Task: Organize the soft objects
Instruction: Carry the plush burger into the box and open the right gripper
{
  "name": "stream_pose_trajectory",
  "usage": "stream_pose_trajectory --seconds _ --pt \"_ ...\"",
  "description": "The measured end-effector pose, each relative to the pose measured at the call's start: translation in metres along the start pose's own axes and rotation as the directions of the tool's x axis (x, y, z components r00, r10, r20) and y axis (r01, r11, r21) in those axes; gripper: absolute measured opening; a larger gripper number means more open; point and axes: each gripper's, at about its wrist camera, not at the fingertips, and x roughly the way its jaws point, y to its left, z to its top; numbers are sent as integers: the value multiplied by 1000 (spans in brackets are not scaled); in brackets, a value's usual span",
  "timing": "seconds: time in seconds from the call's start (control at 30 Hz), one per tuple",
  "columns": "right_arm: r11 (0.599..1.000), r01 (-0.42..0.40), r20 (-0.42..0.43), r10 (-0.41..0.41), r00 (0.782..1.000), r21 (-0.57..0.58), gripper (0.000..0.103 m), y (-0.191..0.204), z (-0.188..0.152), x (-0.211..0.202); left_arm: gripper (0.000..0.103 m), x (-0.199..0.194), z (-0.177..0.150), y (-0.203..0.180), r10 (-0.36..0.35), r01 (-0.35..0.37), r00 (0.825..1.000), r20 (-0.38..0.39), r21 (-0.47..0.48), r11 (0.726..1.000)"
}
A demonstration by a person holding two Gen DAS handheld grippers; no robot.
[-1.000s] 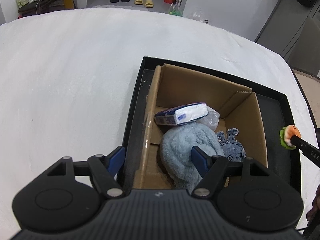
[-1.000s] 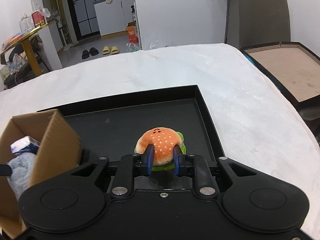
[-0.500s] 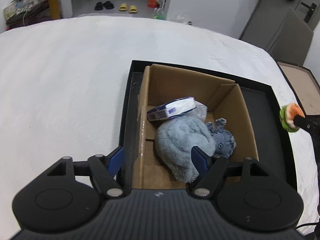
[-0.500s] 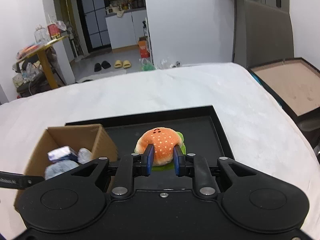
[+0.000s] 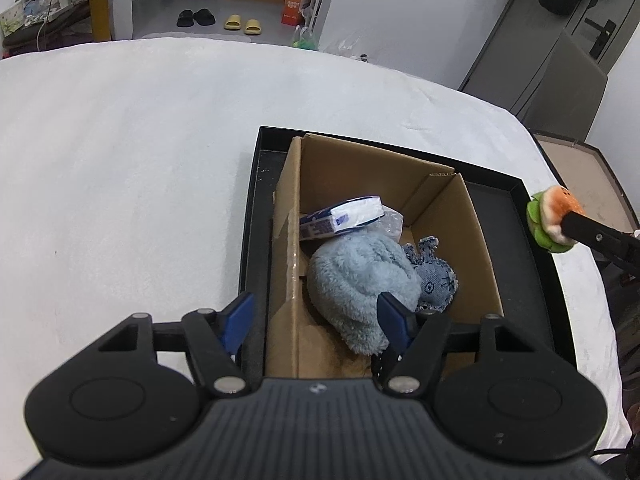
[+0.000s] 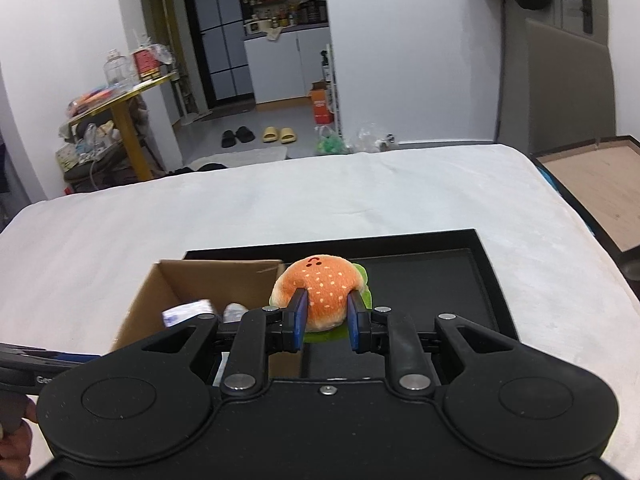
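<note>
Blue fingertips (image 5: 239, 319) of the left gripper (image 5: 316, 322) stand spread, having just been closing a little, and pinch nothing. In the left wrist view one tip hangs over the black tray (image 5: 256, 240) outside the cardboard box (image 5: 476, 240), the other over the fluffy blue plush (image 5: 356, 276) inside it; whether that tip touches the plush cannot be told. The box wall runs between the two tips. Inside the box the fluffy plush lies in the middle, a small denim-blue stuffed toy (image 5: 436, 280) rests just beside it, and a white-and-blue packet (image 5: 340, 218) leans across its far edge with a crumpled clear wrapper (image 5: 394, 222) next to it. The box stands in the tray, which lies on a white cloth-covered table (image 5: 140, 152). At the frame's right edge the burger plush (image 5: 554, 216) shows in the air over the tray's right rim, on the tip of the right gripper.

From the right wrist view, the right gripper (image 6: 326, 318) has its fingers drawn close, pinching the burger plush (image 6: 320, 292) on both sides so that the orange bun bulges between the pads and the green lettuce felt sticks out below. It is held above the tray (image 6: 440, 280), just beside the box's (image 6: 160, 296) near corner. The packet (image 6: 186, 312) peeks from the box.
</note>
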Motion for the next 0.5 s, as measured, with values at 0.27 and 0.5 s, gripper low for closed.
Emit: stream_pose_trajectory --seconds 0.27,0.5 --pt "999 -40 -12 40 999 -21 21 23 0 1 49 -2 -3 11 -42 42 999 4 -9 999" --pt "995 -87 -34 86 996 -45 21 50 -2 4 31 -1 -10 19 -90 90 996 -6 -23 996"
